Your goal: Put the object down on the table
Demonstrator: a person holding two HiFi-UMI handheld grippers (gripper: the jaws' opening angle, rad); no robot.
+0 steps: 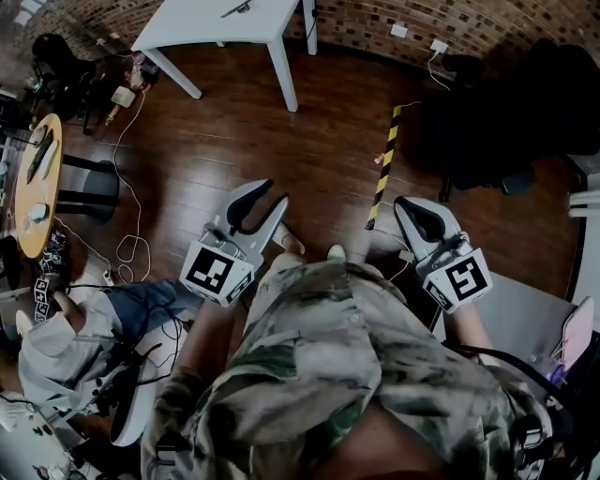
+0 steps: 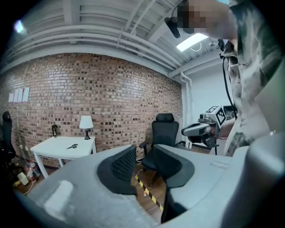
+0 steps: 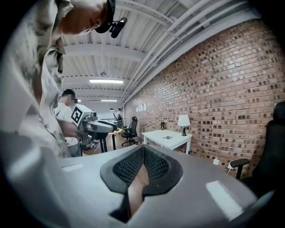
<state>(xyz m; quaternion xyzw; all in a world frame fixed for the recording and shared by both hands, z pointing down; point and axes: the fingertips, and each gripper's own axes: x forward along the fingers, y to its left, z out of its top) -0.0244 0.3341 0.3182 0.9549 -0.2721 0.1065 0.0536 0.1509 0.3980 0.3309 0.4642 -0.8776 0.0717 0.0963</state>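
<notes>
Both grippers hang in front of the person's torso, above the wooden floor. My left gripper (image 1: 272,195) (image 2: 144,149) is open, and only floor shows in the gap between its jaws. To its right, my right gripper (image 1: 405,206) (image 3: 142,149) is shut, tips together and holding nothing. Each also appears in the other's view: the right gripper (image 2: 200,130) and the left gripper (image 3: 95,127). A white table (image 1: 225,23) (image 2: 62,149) (image 3: 167,138) stands well ahead by the brick wall. On it are a small dark object (image 1: 236,9) (image 2: 72,146) and a lamp (image 2: 86,122) (image 3: 183,121).
A yellow-and-black tape strip (image 1: 384,164) runs along the floor ahead. A black office chair (image 2: 162,133) stands to the right of the white table. At left are a round wooden table (image 1: 37,183), floor cables (image 1: 131,248) and a seated person (image 1: 66,337).
</notes>
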